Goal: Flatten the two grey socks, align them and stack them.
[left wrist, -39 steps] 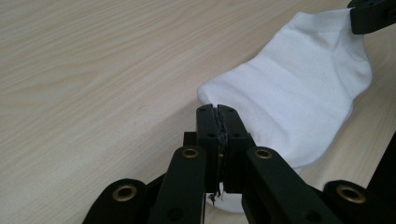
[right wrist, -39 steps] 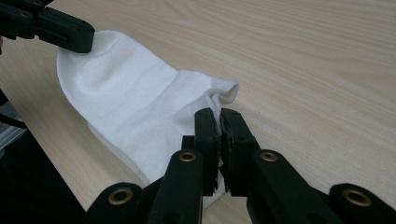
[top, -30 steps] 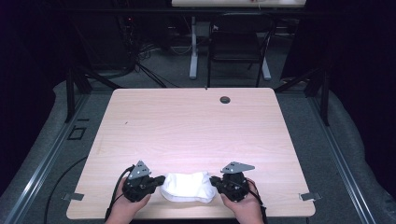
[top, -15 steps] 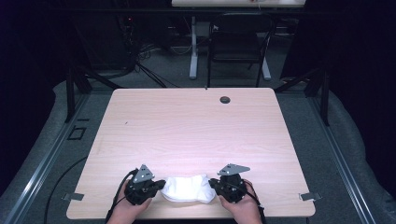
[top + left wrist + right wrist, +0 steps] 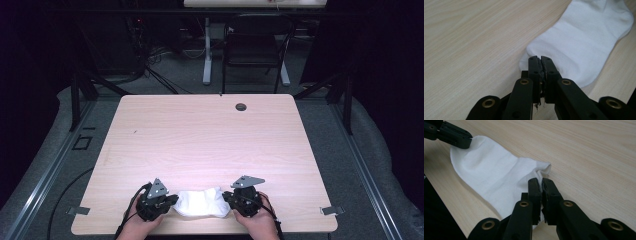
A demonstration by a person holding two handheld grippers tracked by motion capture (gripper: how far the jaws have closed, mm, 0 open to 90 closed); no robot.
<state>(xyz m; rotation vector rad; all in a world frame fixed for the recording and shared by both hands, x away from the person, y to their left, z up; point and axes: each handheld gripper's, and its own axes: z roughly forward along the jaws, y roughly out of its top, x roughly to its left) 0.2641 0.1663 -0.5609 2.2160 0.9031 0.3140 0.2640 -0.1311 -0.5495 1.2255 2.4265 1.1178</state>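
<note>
The left gripper had its two black jaws pressed together, and the edge of a white sock was pinched between their tips. From that pinch the sock ran ahead of the jaws and off to their right, lying flat on the table, with its rounded far end at the upper right corner of the left gripper view. To the left of these jaws there was only bare pale wood.

The right gripper was likewise closed, its jaws clamped on the sock where the fabric bunched into a small fold just ahead of the tips. From there the cloth spread away to the left of the jaws, wrinkled and flat on the wood. At the sock's far end, at the upper left of the right gripper view, the other gripper's dark jaws sat on the fabric.

In the high view the left gripper and the right gripper faced one another with the sock lying between them, touching both. Each was held in a hand that came in from the near edge. All of this sat close to the table's near edge. Well beyond the grippers, near the far edge, there was a small dark round hole in the tabletop, and past it a chair stood on the floor.
</note>
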